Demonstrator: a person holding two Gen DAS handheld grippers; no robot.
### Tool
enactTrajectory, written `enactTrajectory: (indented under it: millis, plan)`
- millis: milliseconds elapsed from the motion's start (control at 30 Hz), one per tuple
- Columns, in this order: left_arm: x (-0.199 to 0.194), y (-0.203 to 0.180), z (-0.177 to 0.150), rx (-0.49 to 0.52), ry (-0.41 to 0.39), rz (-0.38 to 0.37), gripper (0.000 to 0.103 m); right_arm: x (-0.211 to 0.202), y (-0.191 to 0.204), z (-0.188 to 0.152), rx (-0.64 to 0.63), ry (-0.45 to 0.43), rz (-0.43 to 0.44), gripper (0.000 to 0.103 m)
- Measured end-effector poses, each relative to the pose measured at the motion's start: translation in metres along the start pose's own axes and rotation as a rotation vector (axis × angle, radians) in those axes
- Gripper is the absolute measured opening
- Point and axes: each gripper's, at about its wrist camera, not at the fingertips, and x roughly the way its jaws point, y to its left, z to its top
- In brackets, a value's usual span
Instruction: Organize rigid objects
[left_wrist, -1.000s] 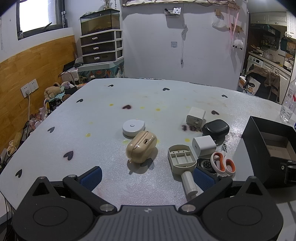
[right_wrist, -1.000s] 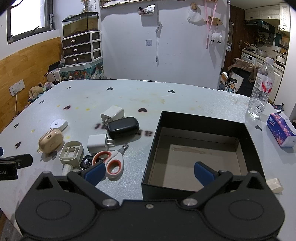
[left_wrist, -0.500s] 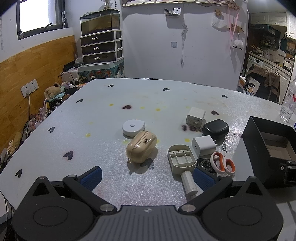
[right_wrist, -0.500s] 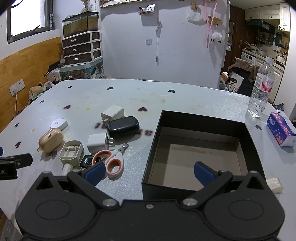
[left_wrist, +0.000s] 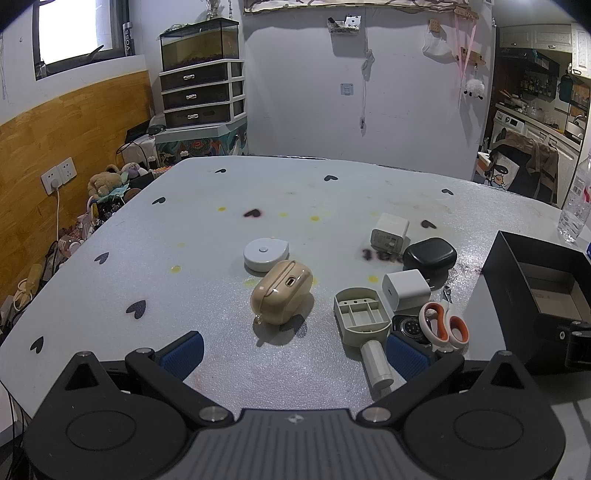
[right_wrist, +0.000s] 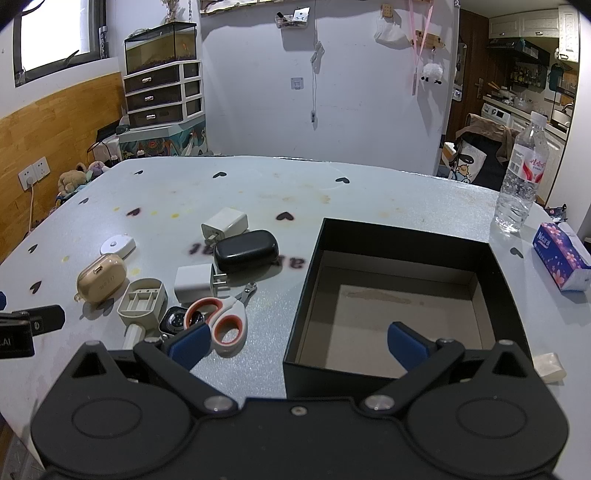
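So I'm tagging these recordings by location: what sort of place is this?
Most likely a lived-in home: a fish tank sits on plastic drawers, stuffed toys lie by the wall, and a kitchen with a washing machine opens off to the right.

We count two white chargers (right_wrist: 224, 226) (right_wrist: 194, 283), two earbud cases, tan (right_wrist: 101, 279) and black (right_wrist: 246, 250), one scissors (right_wrist: 221, 315), one box (right_wrist: 402, 236).
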Motion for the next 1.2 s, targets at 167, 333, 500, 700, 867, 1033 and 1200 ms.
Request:
enactTrajectory:
  millis: [167,333,500,700,867,1033,1200]
  plan:
    - [0.000,0.001,0.000,0.000,0.000,0.000,0.103,0.000,0.000,0.000,0.000,0.000,0.000,0.103]
    - [0.000,0.001,0.000,0.000,-0.001,0.000,0.103,0.000,0.000,0.000,0.000,0.000,0.000,0.103]
    - [-0.003,-0.001,0.002,0.002,-0.025,0.006,0.103,-0.006,-0.005,0.001,0.008,-0.019,-0.003,0.103]
    - [-0.008,-0.001,0.007,0.010,-0.064,-0.002,0.103,-0.018,-0.023,0.008,0.055,-0.067,-0.025,0.103]
    - [-0.007,0.000,0.013,0.003,-0.089,-0.002,0.103,-0.028,-0.056,0.014,0.137,-0.110,-0.080,0.103]
    - [-0.002,-0.002,0.014,-0.001,-0.092,-0.012,0.103,-0.035,-0.091,0.014,0.203,-0.146,-0.172,0.103]
    - [0.007,-0.006,0.011,0.008,-0.073,-0.010,0.103,-0.032,-0.131,0.007,0.300,-0.151,-0.258,0.103]
